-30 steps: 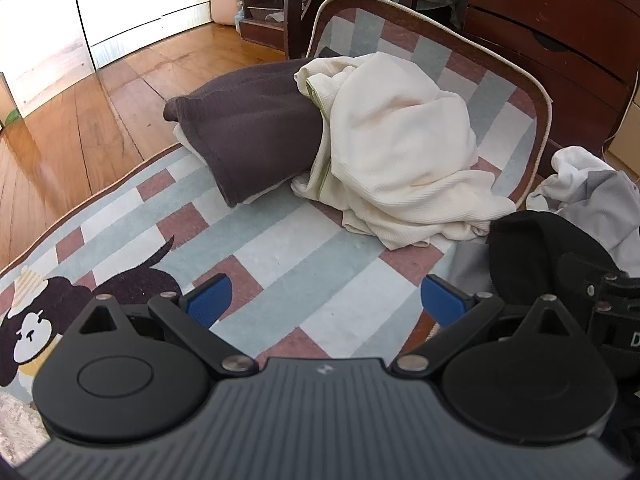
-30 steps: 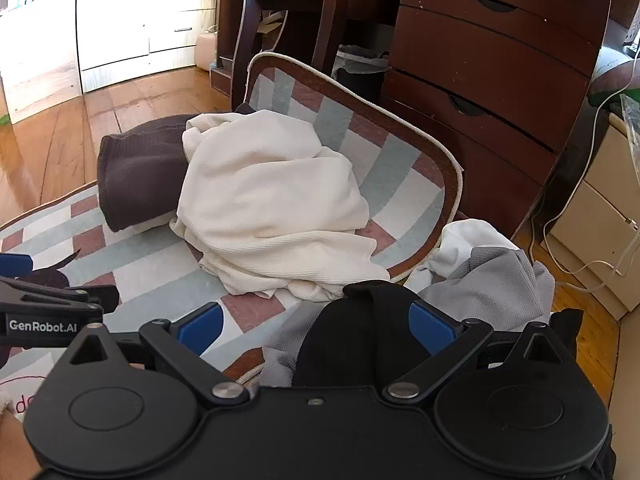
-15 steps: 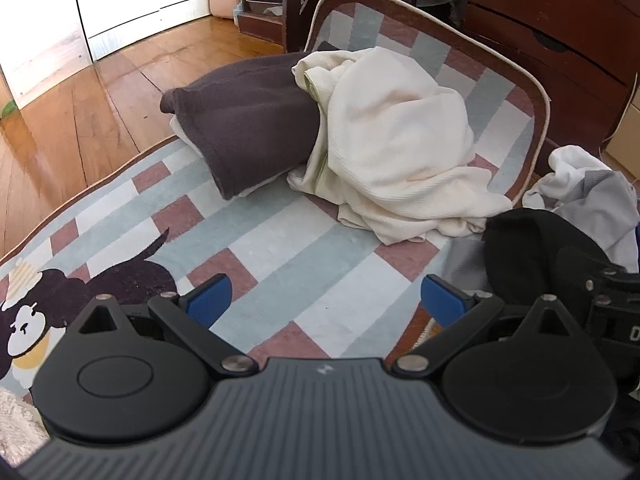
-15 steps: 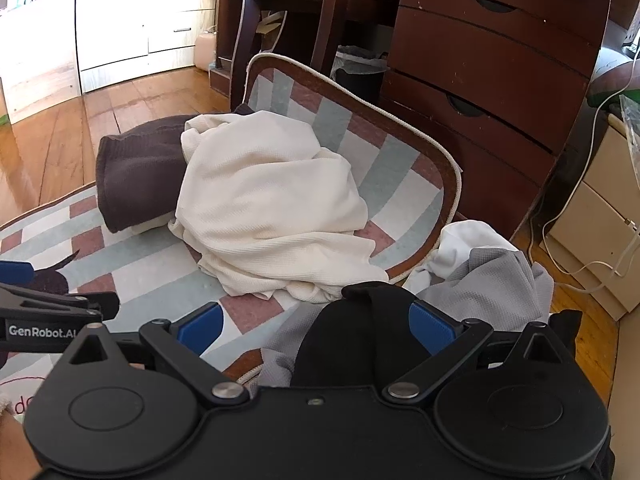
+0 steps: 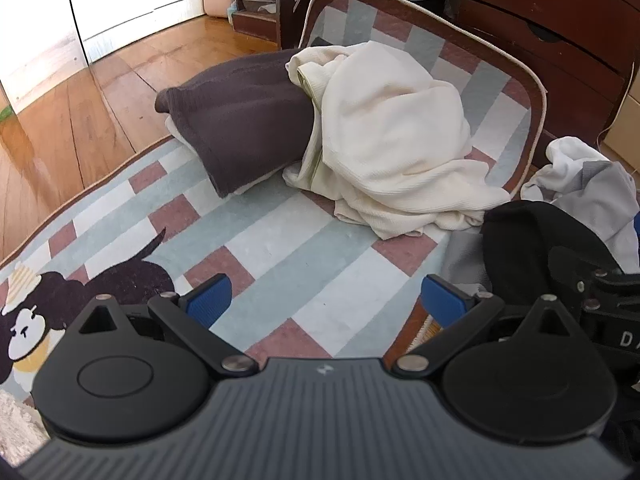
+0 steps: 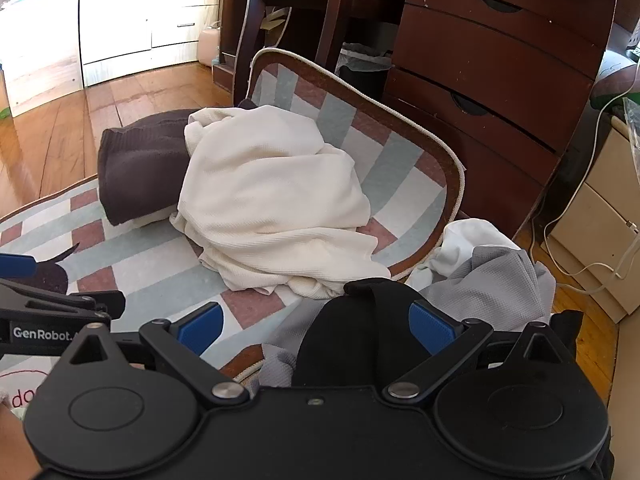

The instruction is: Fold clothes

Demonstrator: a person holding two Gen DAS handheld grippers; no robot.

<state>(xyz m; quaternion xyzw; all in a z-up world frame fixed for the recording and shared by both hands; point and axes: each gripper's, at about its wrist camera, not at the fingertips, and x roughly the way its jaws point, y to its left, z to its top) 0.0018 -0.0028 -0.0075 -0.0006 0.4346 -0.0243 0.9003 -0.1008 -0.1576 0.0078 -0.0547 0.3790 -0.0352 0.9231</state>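
The left hand-held gripper hangs spread and empty over the checked rug. The right hand-held gripper, also spread, sits over a black garment. At twelve o'clock a cream garment lies crumpled, touching a dark brown one at ten o'clock; a grey garment lies at two.

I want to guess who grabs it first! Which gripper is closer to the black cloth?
Right. The right gripper hangs right above the black cloth; the left gripper is over the rug, off to its left.
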